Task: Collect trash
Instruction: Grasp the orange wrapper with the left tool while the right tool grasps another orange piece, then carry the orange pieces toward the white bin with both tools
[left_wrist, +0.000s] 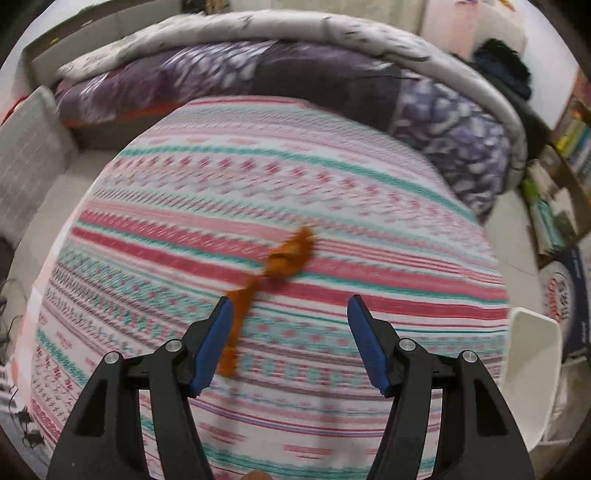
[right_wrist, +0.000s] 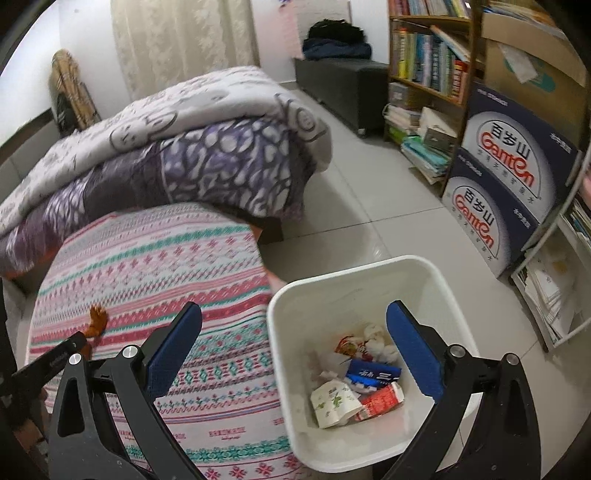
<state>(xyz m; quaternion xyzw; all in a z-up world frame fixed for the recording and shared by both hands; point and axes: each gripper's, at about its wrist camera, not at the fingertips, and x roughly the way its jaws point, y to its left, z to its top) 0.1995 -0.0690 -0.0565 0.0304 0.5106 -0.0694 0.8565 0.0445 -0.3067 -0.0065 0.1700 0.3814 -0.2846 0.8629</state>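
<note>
**Orange scrap on the bed, bin alongside**

An orange scrap of trash (left_wrist: 284, 258) lies on the striped pink, teal and white bedcover (left_wrist: 258, 177). In the left wrist view it is blurred, a crumpled wad with a thin tail trailing down toward the inner side of the left-hand blue pad; whether tail and pad touch cannot be told. The left claw (left_wrist: 290, 306) is spread wide with nothing between its pads, and the wad sits just ahead of the gap.

The right wrist view shows the same scrap (right_wrist: 98, 319) small and far to the left, near the bed's edge, with a bit of the other black tool just below it. The right claw (right_wrist: 293, 314) is also wide apart and holds nothing. Its opening looks down over the white bin (right_wrist: 288, 314), which stands on the tiled floor (right_wrist: 388, 206) just beside the bed. Only this view shows the bin's contents: crumpled white tissue (right_wrist: 376, 338), a blue packet (right_wrist: 375, 371), a red carton (right_wrist: 382, 400) and a floral-printed wrapper (right_wrist: 332, 400). In the left view only a corner of the bin (left_wrist: 532, 369) appears at the right.

Folded quilts (right_wrist: 184, 147) are heaped at the far end of the bed. Past the bin stand stacked navy cartons (right_wrist: 513, 184) and a bookshelf (right_wrist: 424, 55).
</note>
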